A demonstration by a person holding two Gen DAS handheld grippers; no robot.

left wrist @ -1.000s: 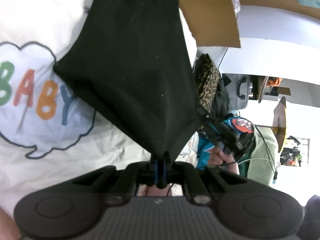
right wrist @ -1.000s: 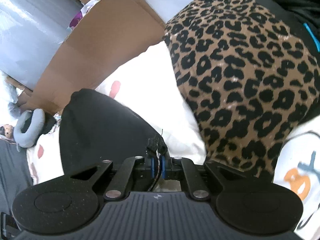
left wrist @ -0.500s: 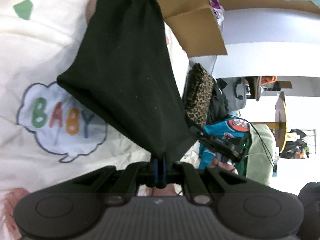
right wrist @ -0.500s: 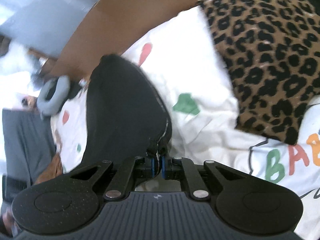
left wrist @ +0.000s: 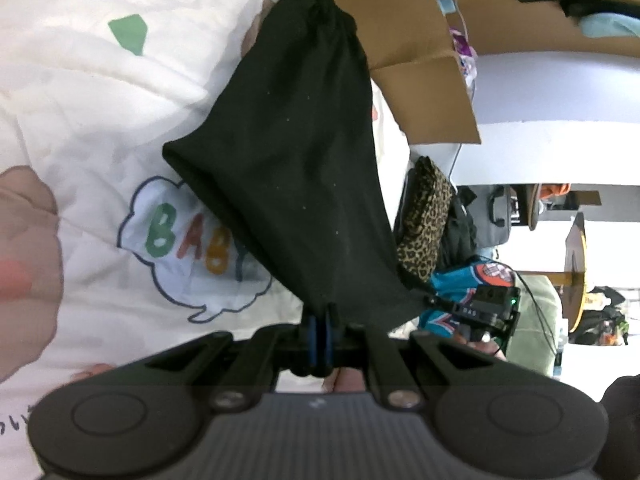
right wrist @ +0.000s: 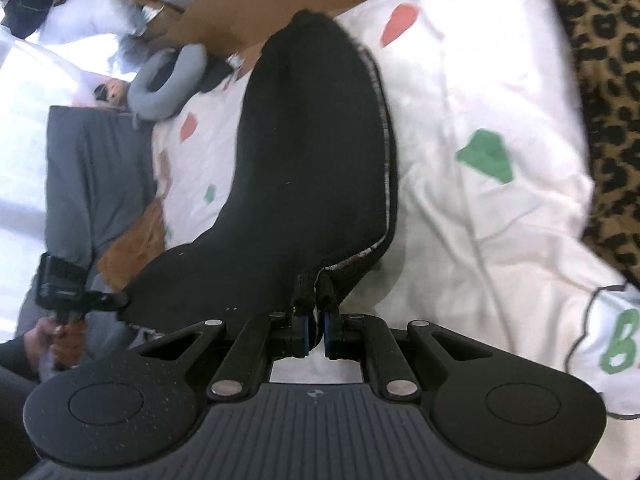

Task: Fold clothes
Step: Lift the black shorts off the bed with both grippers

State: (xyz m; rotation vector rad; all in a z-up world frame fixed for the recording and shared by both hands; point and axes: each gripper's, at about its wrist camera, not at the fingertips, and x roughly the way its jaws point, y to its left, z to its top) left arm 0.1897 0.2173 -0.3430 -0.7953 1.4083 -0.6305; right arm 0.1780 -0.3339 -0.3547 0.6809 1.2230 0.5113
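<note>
A white quilted bedspread [left wrist: 80,92] printed with coloured shapes and "BABY" lies underneath. Above it hangs a black fabric garment [left wrist: 296,168], stretched between both tools. The left tool [left wrist: 320,320] and right tool [right wrist: 316,312] each clench a near edge of it.

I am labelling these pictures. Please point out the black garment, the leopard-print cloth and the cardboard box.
black garment [left wrist: 296,160]: left wrist view, middle of the hanging fabric.
leopard-print cloth [right wrist: 604,92]: right wrist view, its spotted surface at the right edge.
cardboard box [left wrist: 424,92]: left wrist view, its open flap.
</note>
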